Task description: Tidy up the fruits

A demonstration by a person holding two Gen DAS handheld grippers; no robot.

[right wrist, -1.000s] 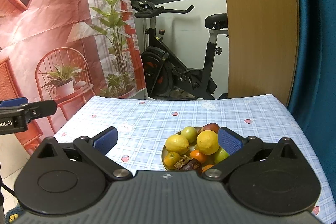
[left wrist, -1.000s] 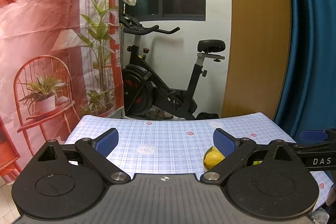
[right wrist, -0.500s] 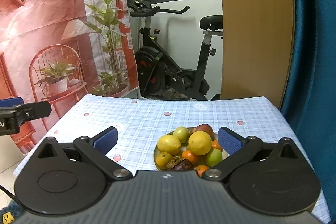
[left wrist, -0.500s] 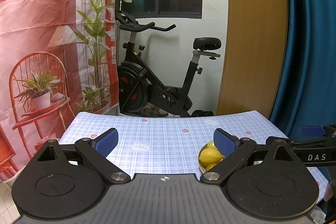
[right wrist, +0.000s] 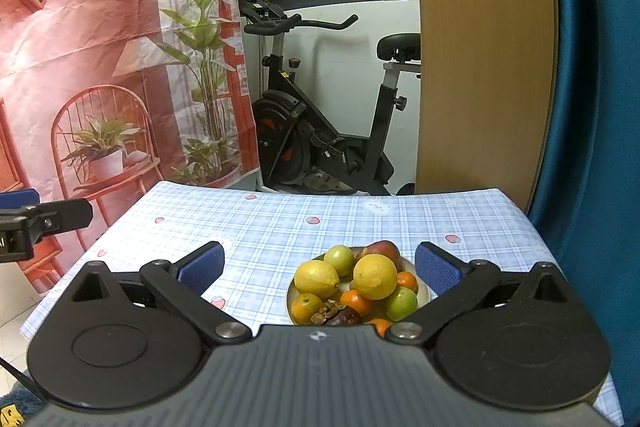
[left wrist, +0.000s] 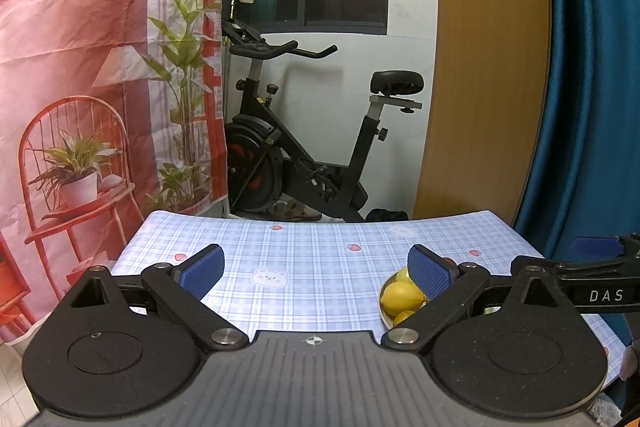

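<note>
My right tongs are spread wide and empty, hovering just short of the plate of fruits on the checked table. My left tongs are likewise released, holding nothing, left of the plate.

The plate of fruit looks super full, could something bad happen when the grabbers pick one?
Maybe, yes.

1. The plate is heaped. The two lemons sit on top of smaller fruit, so pulling one out might send the others rolling across the tablecloth.

2. The dark mangosteen lies low at the near rim, half hidden by the right gripper, so it is hard to aim at.

3. Both grippers are open and near each other; the left gripper could bump the right one.
</note>
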